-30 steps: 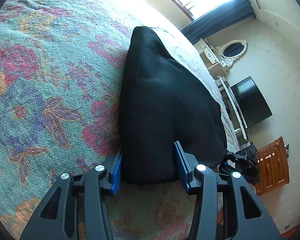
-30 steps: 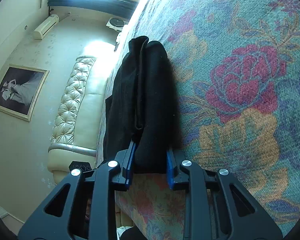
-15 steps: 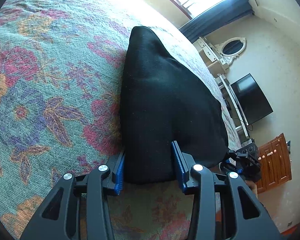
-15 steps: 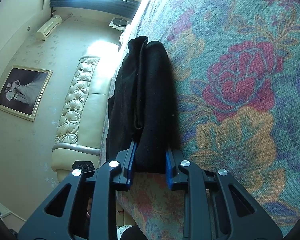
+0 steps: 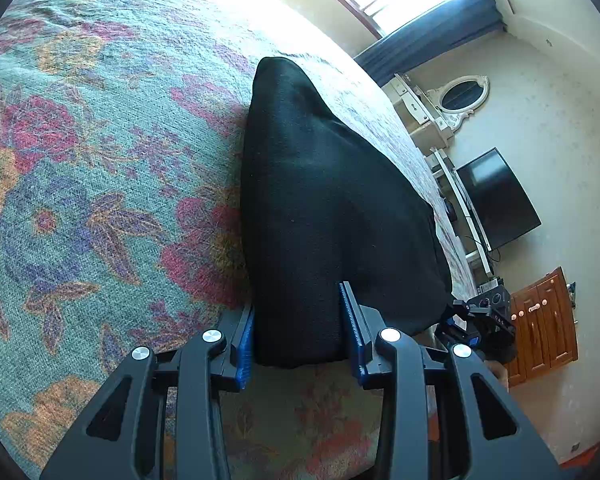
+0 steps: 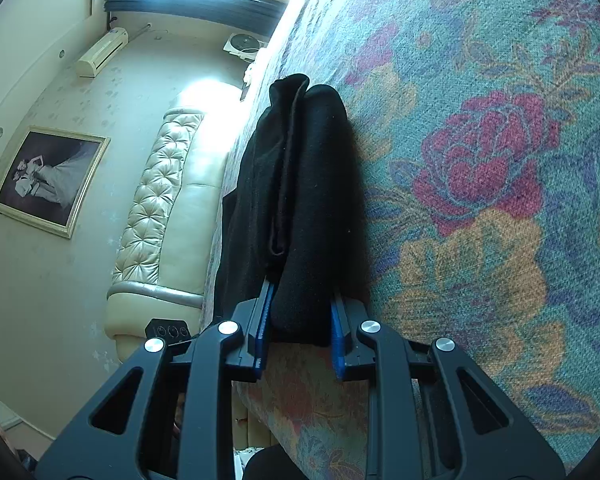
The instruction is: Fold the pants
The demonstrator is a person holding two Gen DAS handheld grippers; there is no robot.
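- The left gripper [image 5: 300, 344] has its blue pads [image 5: 245, 340] on either side of the near edge of the black pants [image 5: 320, 208]; its jaws are closing, the folded cloth fills the gap between them and both pads press on it.
- Ahead of that gripper the pants lie as a thick folded bundle on the floral bedspread [image 5: 100, 160], narrowing to a rounded tip at the far end.
- To the left of the gripper there is only patterned spread; to its right the bundle widens toward the edge of the bed.
- Beyond that edge, right of the left gripper, part of the other black tool shows, with a dark television [image 5: 496, 200], a wooden cabinet [image 5: 544, 324] and an oval mirror [image 5: 462, 94] further off.
- The right gripper [image 6: 298, 332] is clamped on the near end of the same pants [image 6: 312, 184]; its narrow gap is packed with cloth and both pads touch it.
- In front of it the layers stand stacked on edge, with a seam running away from the fingers.
- Right of the right gripper spreads the floral bedspread [image 6: 480, 200]; left of it stands a cream tufted headboard [image 6: 160, 200] and a framed picture [image 6: 48, 180] hangs on the wall.
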